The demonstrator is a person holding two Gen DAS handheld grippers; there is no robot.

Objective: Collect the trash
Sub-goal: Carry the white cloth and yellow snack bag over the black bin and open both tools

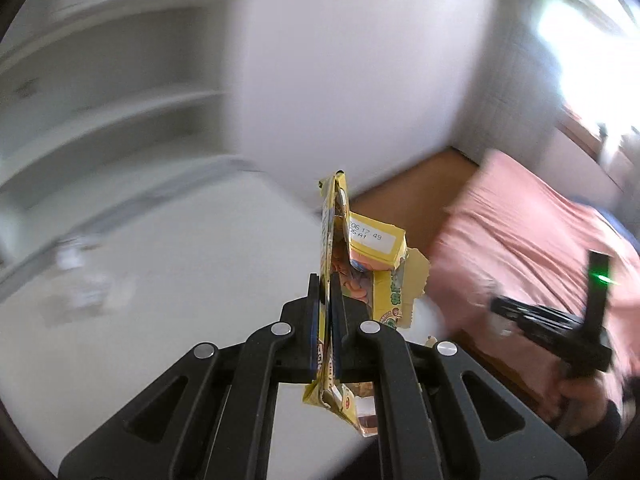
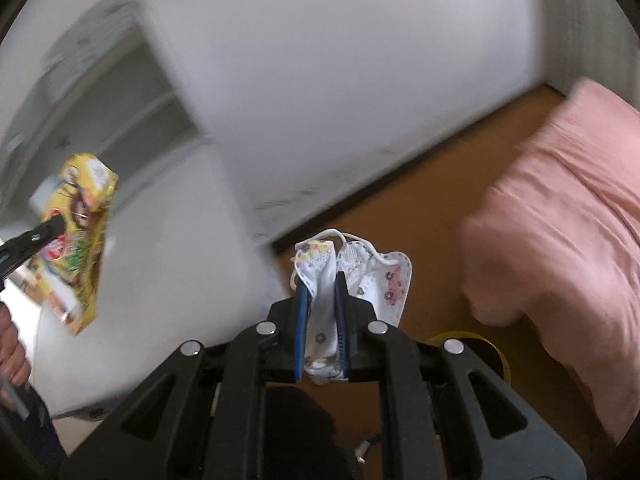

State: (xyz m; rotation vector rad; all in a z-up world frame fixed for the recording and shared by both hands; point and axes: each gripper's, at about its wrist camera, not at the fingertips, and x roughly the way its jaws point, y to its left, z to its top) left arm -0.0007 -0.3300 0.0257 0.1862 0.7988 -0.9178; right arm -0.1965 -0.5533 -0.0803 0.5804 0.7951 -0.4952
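My left gripper is shut on a flattened yellow snack box, held in the air above a white desk. The same box shows at the left of the right wrist view, pinched by the left gripper. My right gripper is shut on a crumpled white printed face mask, held above the brown floor. The right gripper also shows at the lower right of the left wrist view, blurred.
A bed with a pink cover lies to the right. A round bin with a yellow rim stands on the floor below the right gripper. White shelves rise behind the desk. A bright window is at the far right.
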